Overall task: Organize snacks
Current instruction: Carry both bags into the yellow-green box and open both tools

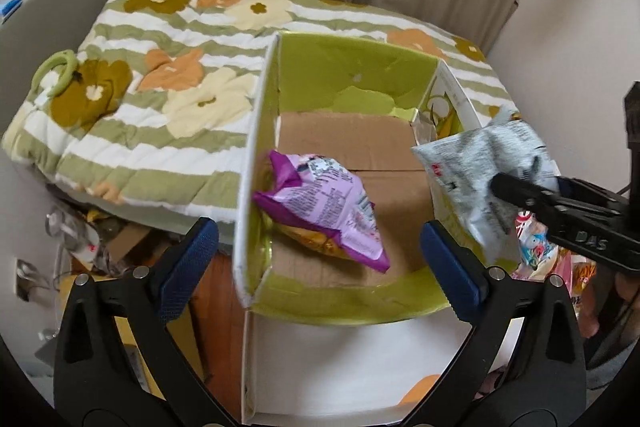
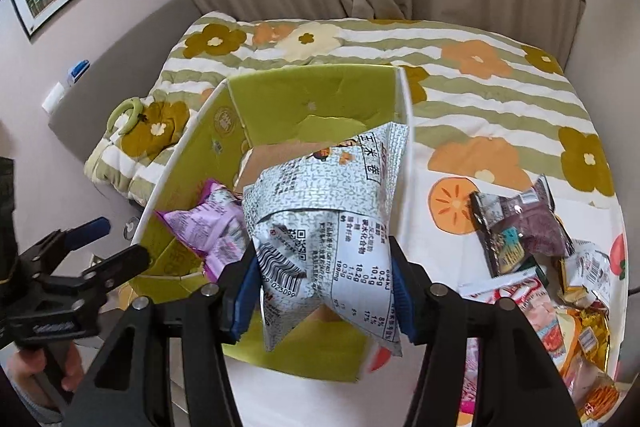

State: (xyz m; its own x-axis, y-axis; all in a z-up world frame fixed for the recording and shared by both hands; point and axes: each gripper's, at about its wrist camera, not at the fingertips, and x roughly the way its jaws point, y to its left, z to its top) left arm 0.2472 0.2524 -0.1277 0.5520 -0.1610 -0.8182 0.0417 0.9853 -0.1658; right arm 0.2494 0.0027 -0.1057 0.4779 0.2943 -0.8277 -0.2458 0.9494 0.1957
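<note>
An open cardboard box (image 1: 344, 75) with green inner walls stands on the bed; it also shows in the right wrist view (image 2: 304, 95). A purple snack packet (image 1: 324, 203) lies inside it on the left, over a yellow packet (image 1: 316, 247); the purple one shows too in the right wrist view (image 2: 208, 227). My left gripper (image 1: 320, 267) is open and empty, at the box's near wall. My right gripper (image 2: 322, 291) is shut on a silver snack packet (image 2: 324, 227), held over the box's right side. That silver packet shows in the left wrist view (image 1: 480, 171).
Several loose snack packets (image 2: 520, 231) lie on the bed to the right of the box. A floral quilt (image 1: 152, 87) covers the bed, with a green ring (image 1: 56, 71) on it. Clutter sits on the floor at the left (image 1: 88, 239). Curtains hang behind.
</note>
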